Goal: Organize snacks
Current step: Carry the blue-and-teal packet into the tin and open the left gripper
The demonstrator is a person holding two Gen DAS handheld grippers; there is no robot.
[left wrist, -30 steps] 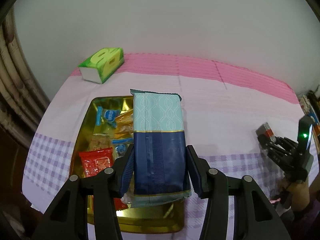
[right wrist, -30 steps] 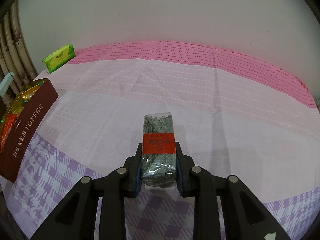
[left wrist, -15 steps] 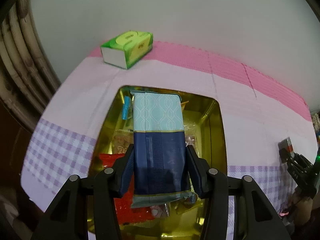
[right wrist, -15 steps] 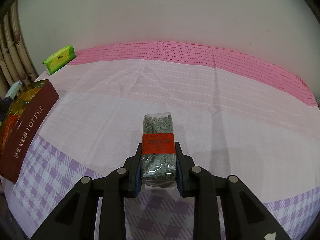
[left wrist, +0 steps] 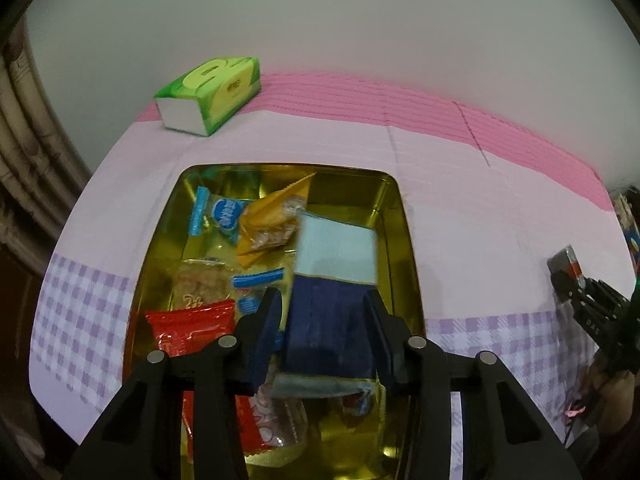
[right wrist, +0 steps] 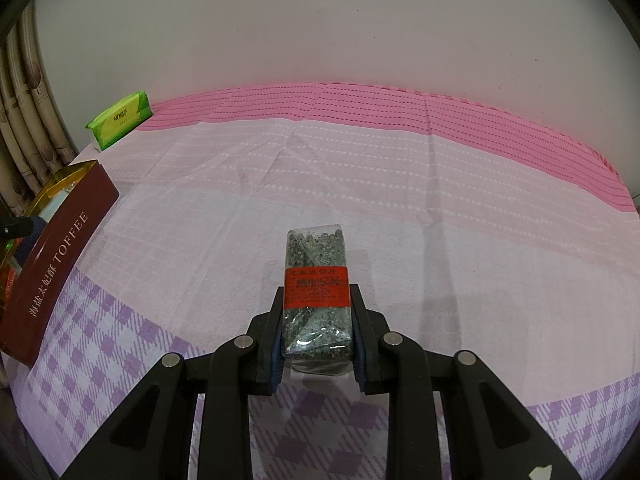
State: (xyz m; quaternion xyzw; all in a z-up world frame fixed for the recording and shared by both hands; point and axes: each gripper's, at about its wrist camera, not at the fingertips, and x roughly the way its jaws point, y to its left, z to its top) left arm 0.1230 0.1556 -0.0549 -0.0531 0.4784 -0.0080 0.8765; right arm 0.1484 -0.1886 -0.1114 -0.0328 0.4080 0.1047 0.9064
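Left wrist view: left gripper jaws, just closing, hold one navy-and-teal pouch, long axis pointing away, over gold tin | tin holds about six wrapped snacks | right gripper jaws clamp one speckled packet, lengthwise away, above table | one green tissue box far left.

Dim, even indoor light; fisheye bending and dark corners; left view motion-blurred, right view sharp.
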